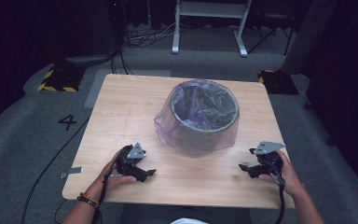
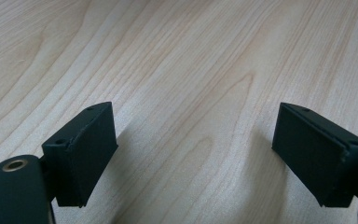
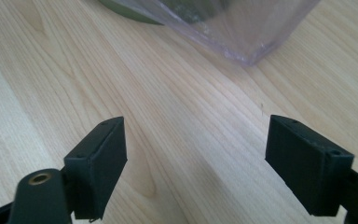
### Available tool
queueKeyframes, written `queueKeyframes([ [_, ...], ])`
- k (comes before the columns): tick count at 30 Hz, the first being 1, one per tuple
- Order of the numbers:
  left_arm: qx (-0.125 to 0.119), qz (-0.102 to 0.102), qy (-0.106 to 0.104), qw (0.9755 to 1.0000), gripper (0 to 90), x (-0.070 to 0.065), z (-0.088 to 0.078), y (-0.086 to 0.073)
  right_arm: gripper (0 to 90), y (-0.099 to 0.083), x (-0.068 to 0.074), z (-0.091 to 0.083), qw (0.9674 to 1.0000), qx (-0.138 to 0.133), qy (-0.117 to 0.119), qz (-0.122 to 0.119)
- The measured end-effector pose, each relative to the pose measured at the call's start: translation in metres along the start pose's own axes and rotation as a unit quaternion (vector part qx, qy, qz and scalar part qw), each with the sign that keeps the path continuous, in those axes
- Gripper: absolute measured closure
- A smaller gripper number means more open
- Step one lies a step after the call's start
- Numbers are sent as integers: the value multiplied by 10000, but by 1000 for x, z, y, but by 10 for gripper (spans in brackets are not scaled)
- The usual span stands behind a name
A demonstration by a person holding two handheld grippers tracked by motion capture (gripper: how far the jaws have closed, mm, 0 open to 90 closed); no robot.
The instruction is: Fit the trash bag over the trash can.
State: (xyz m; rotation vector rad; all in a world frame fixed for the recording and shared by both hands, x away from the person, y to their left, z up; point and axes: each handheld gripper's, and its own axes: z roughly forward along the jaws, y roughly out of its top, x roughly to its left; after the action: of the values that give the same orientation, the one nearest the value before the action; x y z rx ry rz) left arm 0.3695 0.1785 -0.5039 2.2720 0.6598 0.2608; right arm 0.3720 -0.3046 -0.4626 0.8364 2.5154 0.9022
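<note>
Currently:
Bin (image 1: 205, 114): grey, round, upright past mid-table; opening faces up.
Bag (image 1: 193, 140): thin purple liner, draped inside the bin and down over its outer wall, hem pooled on the table (image 1: 121, 107) around the base.
Left gripper (image 1: 150, 173): near side of the bin, off to the left, well apart from the bag; jaws spread wide, nothing between, bare wood beneath.
Right gripper (image 1: 247, 158): near side of the bin, off to the right; jaws equally wide, empty; bag corner (image 3: 251, 58) ahead, not touching.
Step judged: approach to the liner.
Advice: close in low from both sides of the bin, pinch film alone, never the bin wall.
Risk: thin film likely to slip or tear; bin may slide if pushed.
</note>
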Motion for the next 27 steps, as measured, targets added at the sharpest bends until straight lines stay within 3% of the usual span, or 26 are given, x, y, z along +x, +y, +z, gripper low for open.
queueKeyframes([
  [18,0,0,0,10000,133,0,0,0,201,-35,-10,-2,9987,-58,-13,505],
  [27,1,0,0,10000,133,0,0,0,170,-52,-17,0,9962,-74,-146,852],
])
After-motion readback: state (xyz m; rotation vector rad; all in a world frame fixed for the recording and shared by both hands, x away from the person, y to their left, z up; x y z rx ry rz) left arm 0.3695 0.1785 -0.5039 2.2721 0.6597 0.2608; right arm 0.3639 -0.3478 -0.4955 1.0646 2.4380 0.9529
